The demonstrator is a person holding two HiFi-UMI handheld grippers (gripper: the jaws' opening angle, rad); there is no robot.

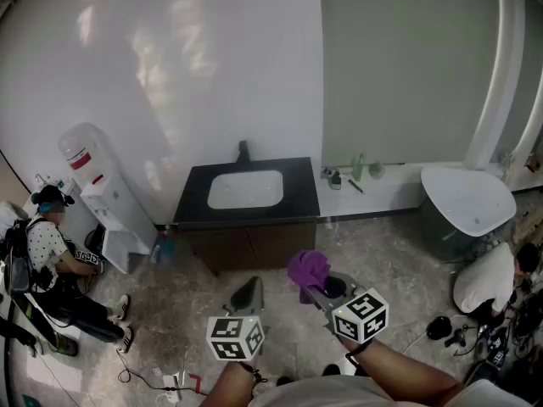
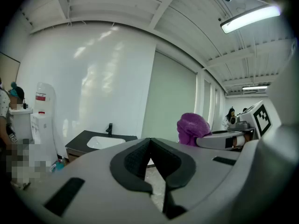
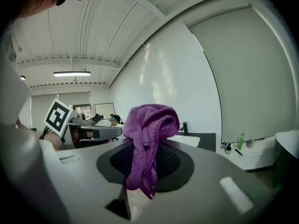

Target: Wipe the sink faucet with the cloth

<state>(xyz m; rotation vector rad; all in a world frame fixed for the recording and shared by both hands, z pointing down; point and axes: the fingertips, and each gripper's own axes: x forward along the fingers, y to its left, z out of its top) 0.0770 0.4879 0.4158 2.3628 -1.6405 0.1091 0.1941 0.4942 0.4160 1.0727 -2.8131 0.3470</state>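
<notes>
Your right gripper (image 1: 325,288) is clamped on the crumpled purple terry cloth (image 1: 308,270). In the right gripper view the cloth (image 3: 148,139) bunches up above the jaws and a tail of it hangs down between them, covering much of the dark pads, so you cannot see how much of the cloth is caught. Your left gripper (image 1: 248,296) carries nothing: in the left gripper view its jaws (image 2: 150,158) are pressed together at the tips with only floor showing below them. It is held just beside the right one, both raised over the marbled floor (image 1: 178,303).

The cloth is well apart from the small black sink faucet (image 1: 243,151), which stands at the back edge of the white oval sink basin (image 1: 245,189). The basin is set in the black-topped desk (image 1: 297,195), against the white wall ahead of you. The faucet is tiny and dark in every view, so its shape is hard to make out.

A white water dispenser (image 1: 100,193) stands left of the desk, with a person sitting on the floor (image 1: 51,253) beside it. Another person crouches (image 1: 488,282) at the right, partly cut off by the frame edge. Your own forearms are cut off at the bottom of the head view
</notes>
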